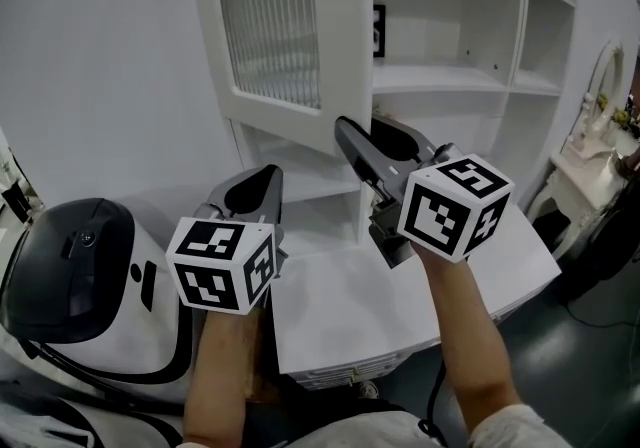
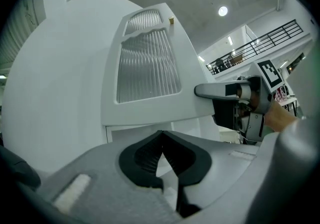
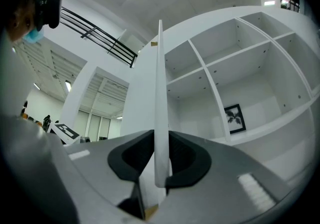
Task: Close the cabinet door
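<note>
Over at the far left, a rounded white machine [image 1: 120,336] topped by a glossy black dome [image 1: 65,266] is seen beside the white counter [image 1: 400,316], and no part is played by it. Next along, the left gripper [image 1: 270,174] is held level with its grey jaws brought together on nothing, the ridged black pads [image 2: 145,155] meeting at the tips; its marker cube [image 1: 222,264] is carried over a bare forearm. Attention is then drawn to the cabinet door [image 1: 282,41]. It is found swung well out from the cabinet, a flat white-painted frame of smooth matt finish, set with a ribbed, translucent glass panel [image 2: 147,68] arched at the top. Near its bottom corner it is pinched by the right gripper [image 1: 347,128], and in the right gripper view the thin, square-cut door edge is seen clamped between the pads. So the hold is judged made, while the closing itself is not yet done: the whole swing back onto the opening is left. Further right, the open shelves [image 1: 450,76] are shown hard, white and dotted with peg holes, with one small framed picture [image 3: 235,118] propped at the back.
</note>
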`<state>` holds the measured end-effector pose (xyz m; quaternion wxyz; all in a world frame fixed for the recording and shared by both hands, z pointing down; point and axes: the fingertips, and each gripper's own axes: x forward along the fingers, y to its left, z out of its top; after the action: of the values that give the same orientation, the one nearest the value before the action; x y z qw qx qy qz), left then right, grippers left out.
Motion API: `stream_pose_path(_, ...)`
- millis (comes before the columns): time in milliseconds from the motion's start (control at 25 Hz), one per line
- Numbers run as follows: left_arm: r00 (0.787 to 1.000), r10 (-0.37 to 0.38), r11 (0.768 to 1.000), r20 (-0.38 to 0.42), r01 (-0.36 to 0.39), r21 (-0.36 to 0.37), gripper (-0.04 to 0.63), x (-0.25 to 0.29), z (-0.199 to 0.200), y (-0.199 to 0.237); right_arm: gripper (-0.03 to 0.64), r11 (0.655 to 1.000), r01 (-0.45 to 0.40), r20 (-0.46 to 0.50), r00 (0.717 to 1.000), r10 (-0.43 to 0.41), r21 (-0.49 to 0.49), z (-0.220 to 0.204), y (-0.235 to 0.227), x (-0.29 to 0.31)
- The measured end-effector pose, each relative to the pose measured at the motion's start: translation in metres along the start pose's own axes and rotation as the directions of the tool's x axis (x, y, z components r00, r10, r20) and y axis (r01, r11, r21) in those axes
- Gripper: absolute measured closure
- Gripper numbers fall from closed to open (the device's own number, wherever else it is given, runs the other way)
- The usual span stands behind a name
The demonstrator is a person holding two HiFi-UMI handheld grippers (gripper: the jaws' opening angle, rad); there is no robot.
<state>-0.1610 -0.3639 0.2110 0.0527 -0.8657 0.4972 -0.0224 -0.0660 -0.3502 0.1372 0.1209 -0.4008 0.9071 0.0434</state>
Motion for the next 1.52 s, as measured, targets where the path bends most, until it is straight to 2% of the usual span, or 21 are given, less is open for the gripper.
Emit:
stream_pose_path(400, 1.000, 0.004, 1.000, 0.005, -0.004, 0.016, 0.598, 0.023, -0.002, 0.002, 0.525, 1.000, -0.010, 0.032, 0.999, 0.010, 0.013, -0.003, -0.026, 0.006)
stream_pose_path(640, 1.000, 0.007, 1.000, 0.022, -0.007, 0.024, 0.598, 0.023, -0.009, 0.008, 0.518, 1.000, -0.030, 0.050, 0.998, 0.029, 0.007, -0.012, -0.022, 0.010)
stream_pose_path(880, 1.000, 0.015, 1.000, 0.005, -0.015, 0.017, 0.598, 0.058, 0.002, -0.006, 0.506, 0.999, -0.031, 0.043, 0.999, 0.030, 0.018, -0.001, -0.062, 0.014)
stream_pose_path(1520, 1.000, 0.027, 1.000, -0.002, -0.027, -0.012, 0.598, 0.111, 0.002, -0.013, 0.460, 0.999, 0.046, 0.053, 0.998, -0.046, -0.006, -0.004, -0.115, 0.031)
